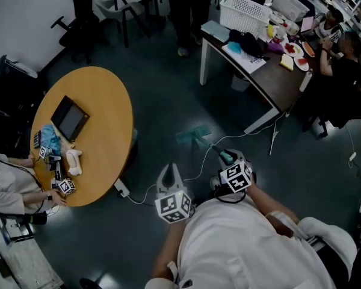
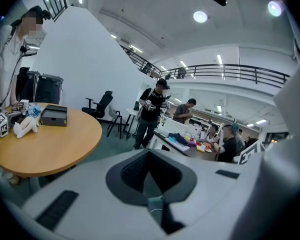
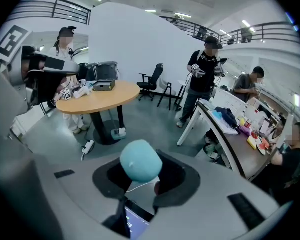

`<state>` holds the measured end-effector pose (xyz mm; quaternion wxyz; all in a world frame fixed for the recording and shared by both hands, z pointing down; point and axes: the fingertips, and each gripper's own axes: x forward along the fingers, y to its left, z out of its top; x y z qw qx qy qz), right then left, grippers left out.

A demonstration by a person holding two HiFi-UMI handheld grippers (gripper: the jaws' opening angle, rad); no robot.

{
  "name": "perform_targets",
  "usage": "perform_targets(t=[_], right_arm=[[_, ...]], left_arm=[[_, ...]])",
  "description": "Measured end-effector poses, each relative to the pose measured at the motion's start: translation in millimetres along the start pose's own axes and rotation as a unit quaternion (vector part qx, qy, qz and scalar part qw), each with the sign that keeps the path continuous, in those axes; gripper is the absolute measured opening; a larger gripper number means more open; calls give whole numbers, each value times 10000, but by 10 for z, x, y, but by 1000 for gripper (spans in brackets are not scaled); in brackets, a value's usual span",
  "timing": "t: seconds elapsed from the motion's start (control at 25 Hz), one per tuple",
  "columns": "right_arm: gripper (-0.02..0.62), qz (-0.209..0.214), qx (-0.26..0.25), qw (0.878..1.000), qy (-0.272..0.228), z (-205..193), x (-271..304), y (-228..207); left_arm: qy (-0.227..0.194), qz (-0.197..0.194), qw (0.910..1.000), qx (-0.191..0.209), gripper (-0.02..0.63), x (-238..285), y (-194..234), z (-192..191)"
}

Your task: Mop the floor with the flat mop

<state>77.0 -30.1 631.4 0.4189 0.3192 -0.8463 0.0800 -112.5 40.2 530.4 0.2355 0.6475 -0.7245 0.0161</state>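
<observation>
The flat mop's teal head [image 1: 192, 136] lies on the dark floor ahead of me, and its handle [image 1: 212, 148] slants back toward my right gripper [image 1: 228, 159]. That gripper is shut on the handle's rounded teal end [image 3: 141, 167], which fills the space between the jaws of my right gripper [image 3: 140, 180] in the right gripper view. My left gripper [image 1: 169, 172] hangs beside it to the left, apart from the handle, tips together and holding nothing. In the left gripper view a bit of the teal mop [image 2: 155, 204] shows past my left gripper [image 2: 151, 181].
A round wooden table [image 1: 105, 110] stands to the left with a person seated at it. A power strip [image 1: 121, 189] and a white cable [image 1: 145, 192] lie on the floor near my feet. A dark desk [image 1: 271, 83] with seated people stands to the right, and one person [image 2: 151, 111] stands beyond.
</observation>
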Motion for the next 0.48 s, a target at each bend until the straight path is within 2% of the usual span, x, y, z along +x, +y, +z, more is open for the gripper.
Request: perform_targets(t=[0.48], right_arm=[[114, -7, -19, 9999, -146, 70, 20, -23]], left_arm=[[-58, 34, 10000, -5, 5, -21, -2, 12]])
